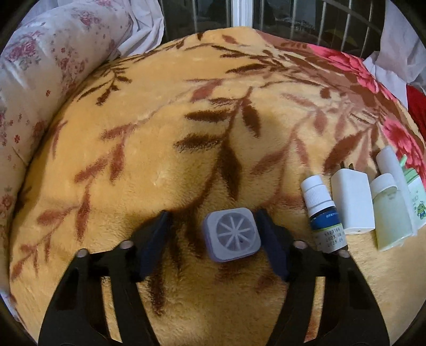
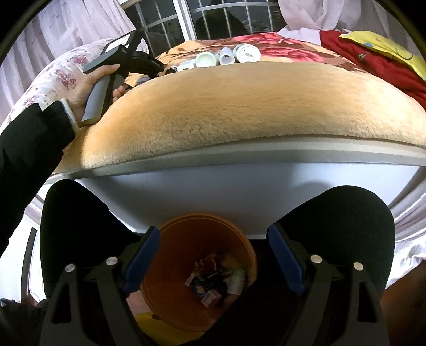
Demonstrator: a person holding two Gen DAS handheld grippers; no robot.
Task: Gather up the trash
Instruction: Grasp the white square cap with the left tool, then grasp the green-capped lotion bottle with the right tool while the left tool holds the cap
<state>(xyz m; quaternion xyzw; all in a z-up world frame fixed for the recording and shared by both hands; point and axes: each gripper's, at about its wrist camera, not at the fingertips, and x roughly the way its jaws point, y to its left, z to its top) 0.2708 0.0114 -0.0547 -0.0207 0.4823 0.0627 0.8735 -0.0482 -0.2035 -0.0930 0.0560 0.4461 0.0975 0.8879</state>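
Observation:
In the left wrist view my left gripper [image 1: 211, 221] is open on the blanket. A grey square cap with a spoked middle [image 1: 231, 234] lies between its fingers, against the right finger [image 1: 269, 234]. To the right lie a small dropper bottle [image 1: 320, 213], a white charger plug [image 1: 352, 203], a pale green bottle [image 1: 391, 213] and a cartoon-printed tube [image 1: 414, 202]. In the right wrist view my right gripper [image 2: 214, 255] is open and empty above an orange bin [image 2: 170, 266] holding small boxes and wrappers [image 2: 213, 282]. The left gripper [image 2: 143, 64] shows there too, held in a hand.
The orange leaf-patterned blanket [image 1: 159, 133] covers a bed with a grey edge [image 2: 266, 151]. A floral pillow [image 1: 40, 79] lies at the left. Red cloth [image 2: 372, 66] and a yellow cloth [image 2: 386, 45] lie at the right. A barred window [image 2: 213, 16] stands behind. My knees [image 2: 346, 213] flank the bin.

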